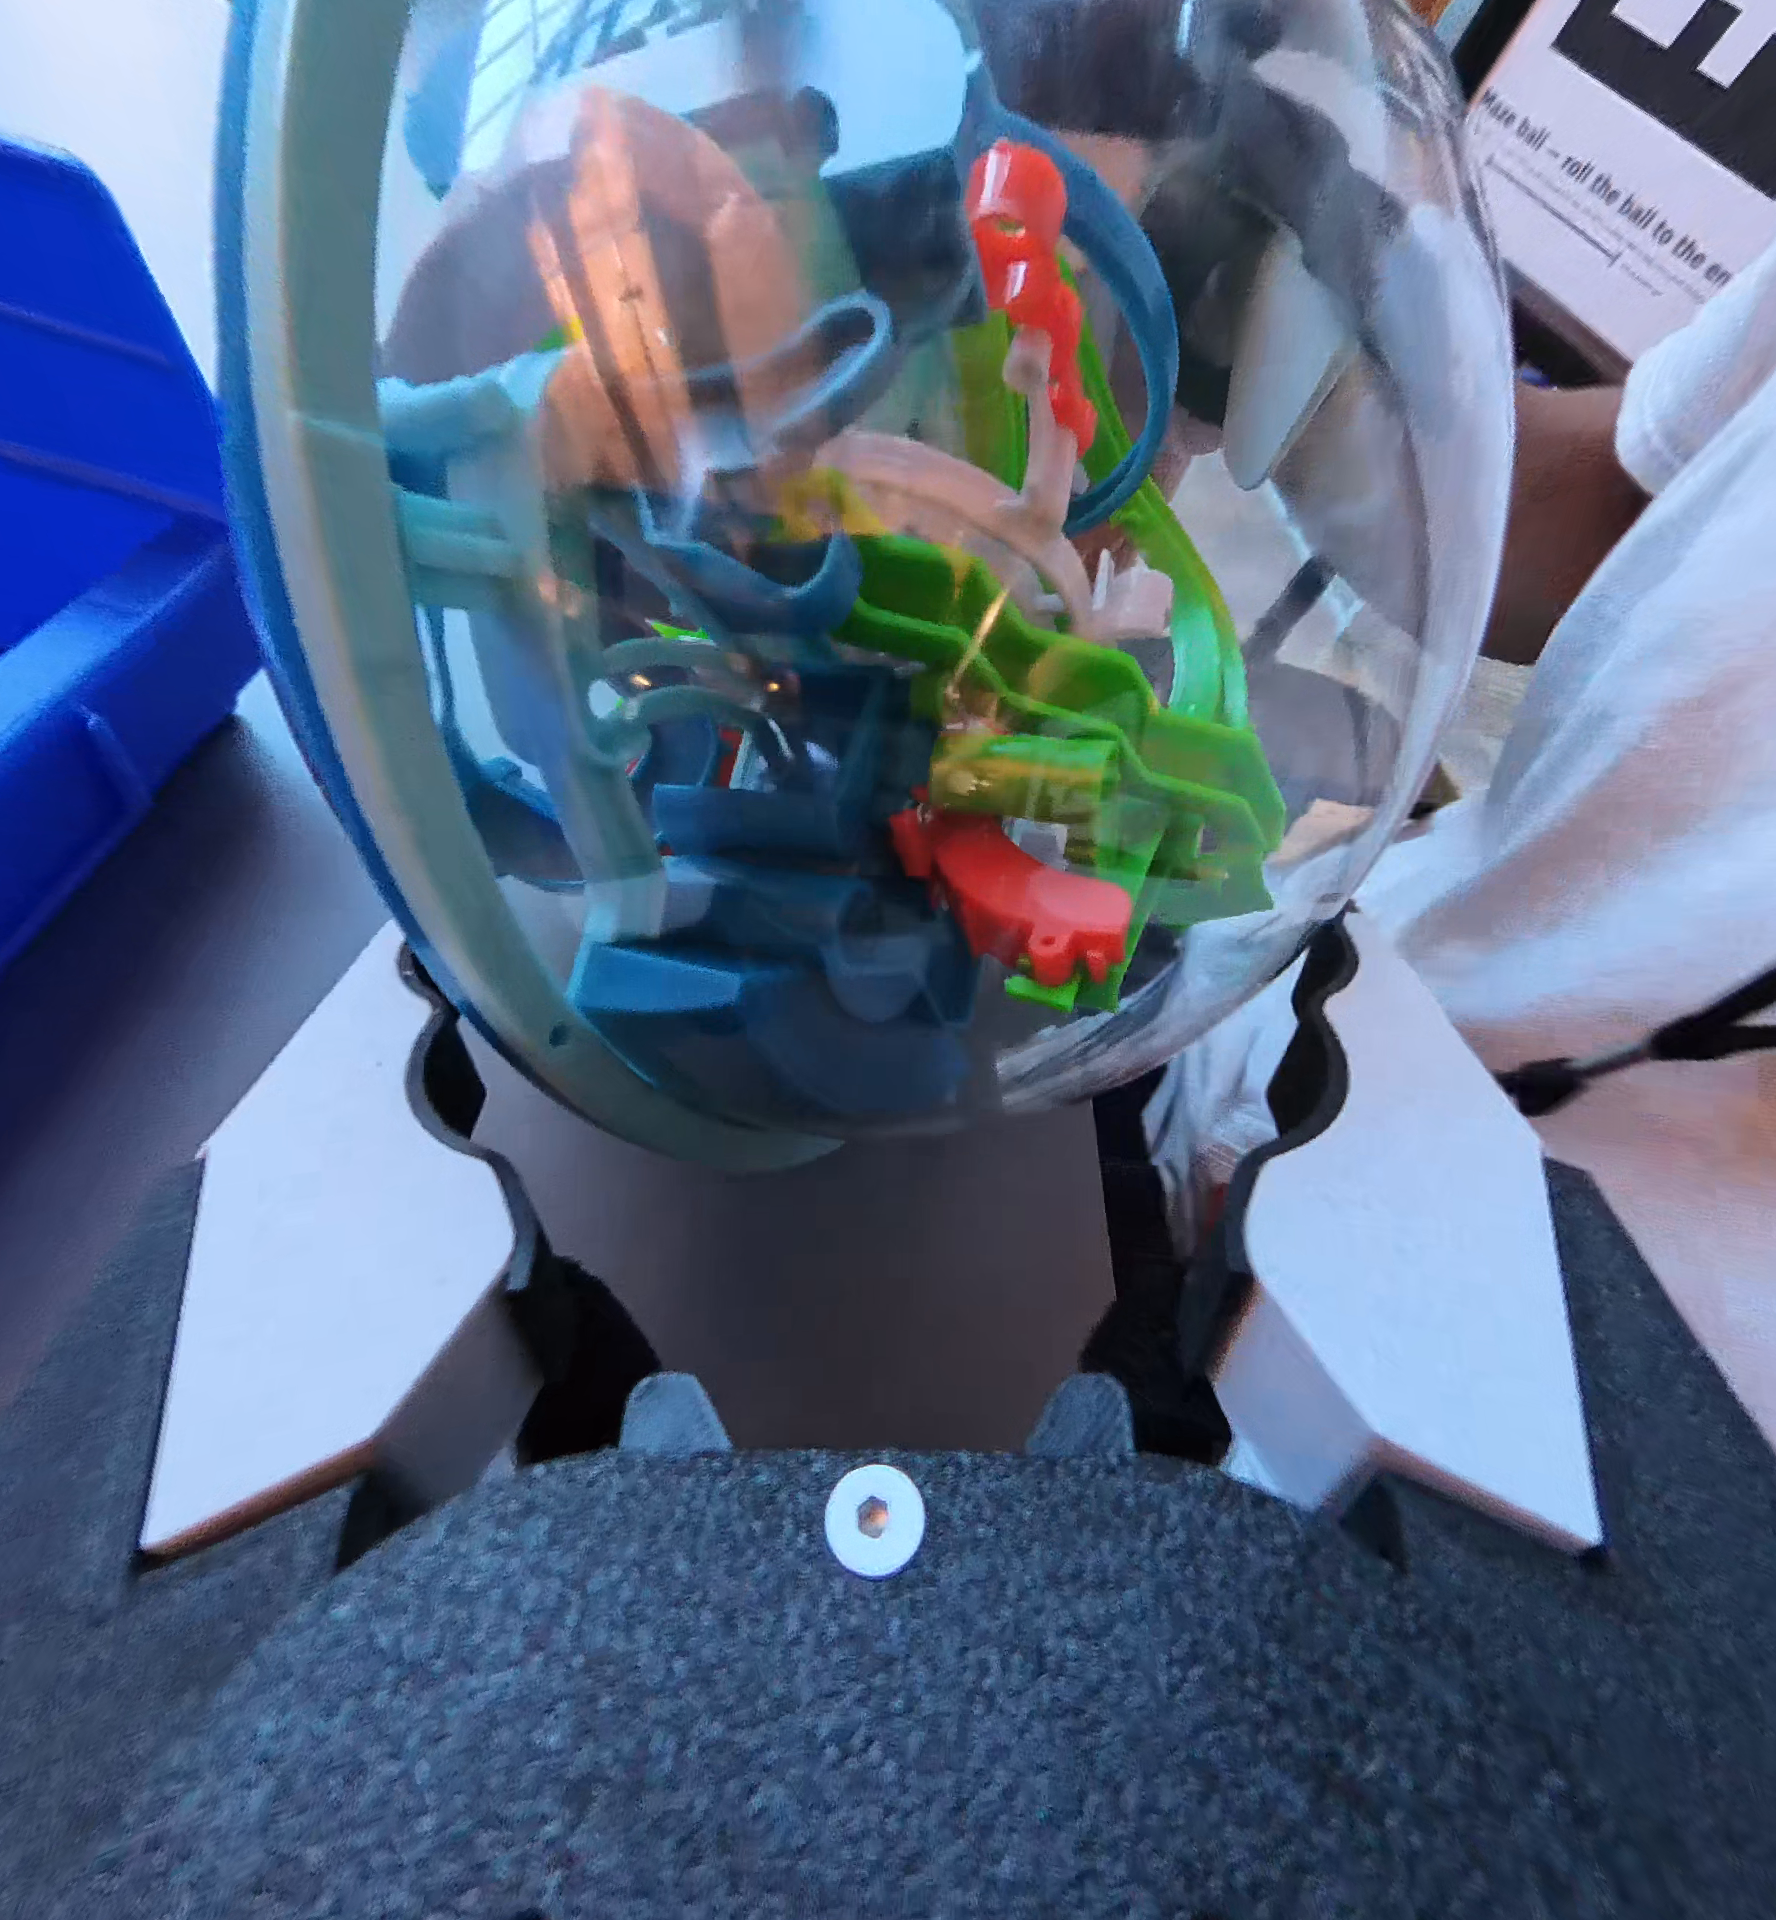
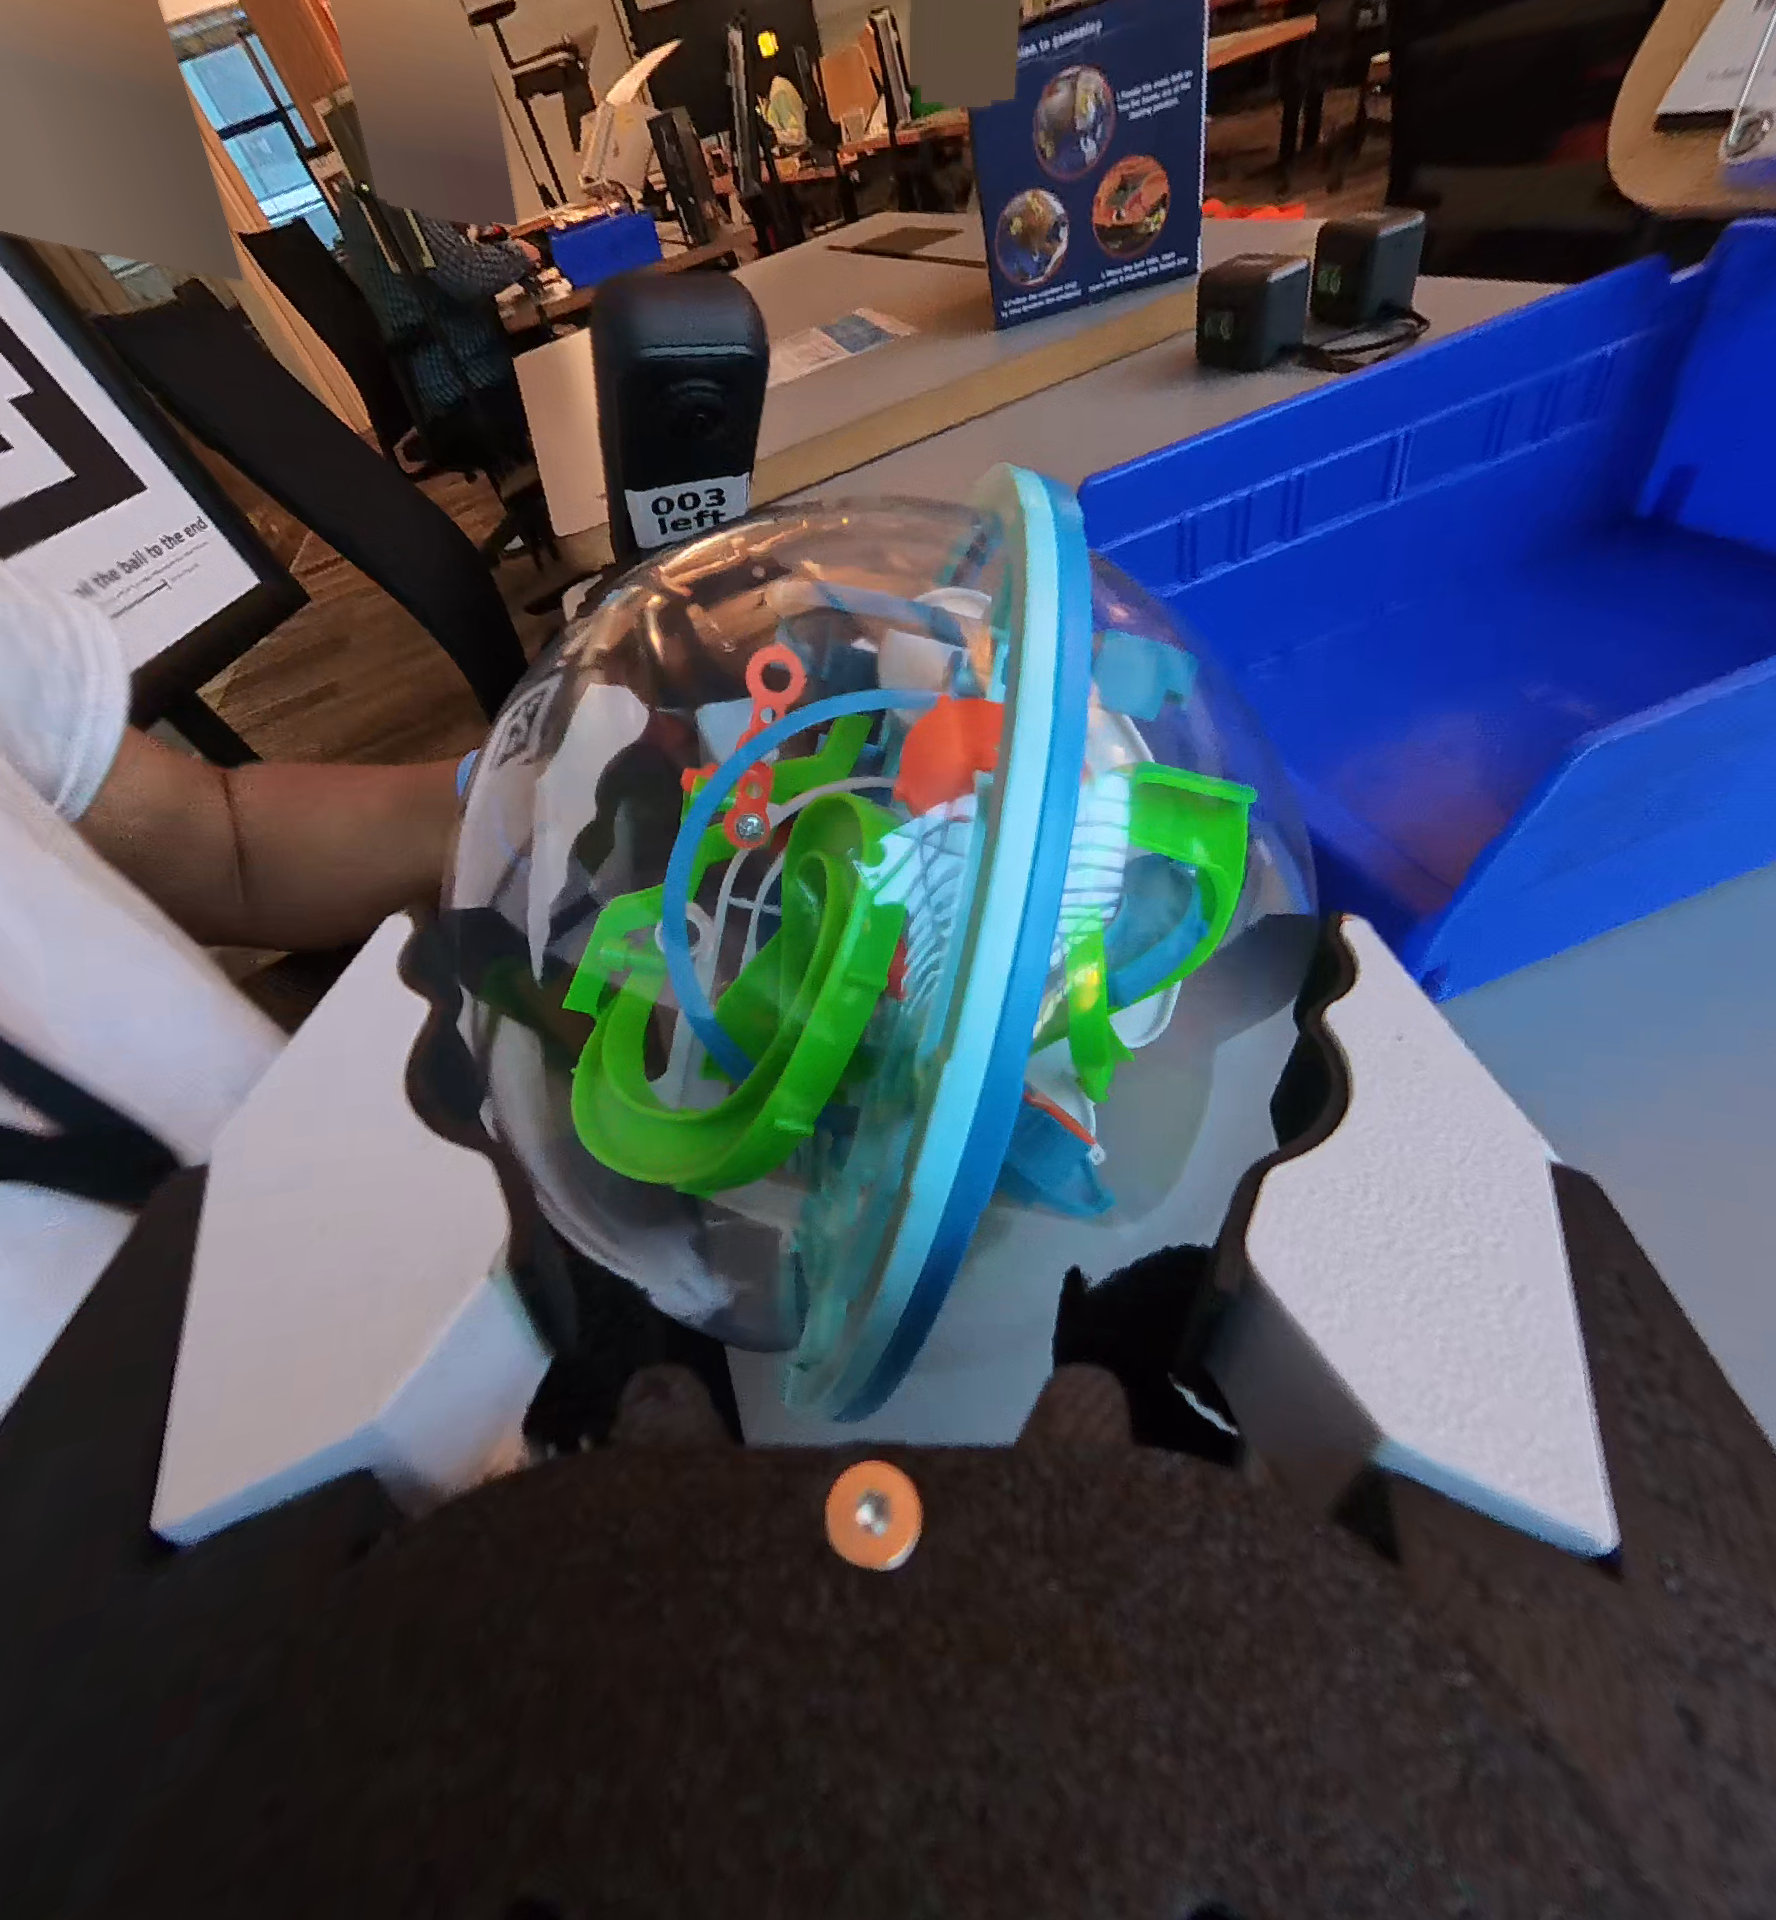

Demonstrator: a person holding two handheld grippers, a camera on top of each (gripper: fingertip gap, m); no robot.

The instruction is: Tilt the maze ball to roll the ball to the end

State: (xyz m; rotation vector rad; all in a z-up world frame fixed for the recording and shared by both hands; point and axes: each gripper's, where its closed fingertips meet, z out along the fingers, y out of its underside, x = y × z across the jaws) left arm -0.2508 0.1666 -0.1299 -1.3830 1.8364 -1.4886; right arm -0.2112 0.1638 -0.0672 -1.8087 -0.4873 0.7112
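The maze ball [image 2: 863, 935] is a clear sphere with a blue and white equator ring and green, blue and red tracks inside. My right gripper [image 2: 873, 997] holds it between its two black-edged fingers, which press on both sides. My left gripper [image 1: 873, 1008] holds the same ball [image 1: 811, 623] from the opposite side, its fingertips on the lower part of the sphere. The left gripper's black camera housing [image 2: 678, 395] rises behind the ball in the right wrist view. A small shiny ball [image 2: 751, 827] appears to sit by a red ring piece; I cannot tell for sure.
A blue plastic bin [image 2: 1486, 675] stands right beside the ball; it is at the left in the left wrist view [image 1: 53, 623]. A white sign card with a black pattern [image 2: 32, 436] stands behind. A person's arm [image 2: 292, 831] and white sleeve [image 1: 1642, 675] are close by. The table is grey [image 2: 1642, 1122].
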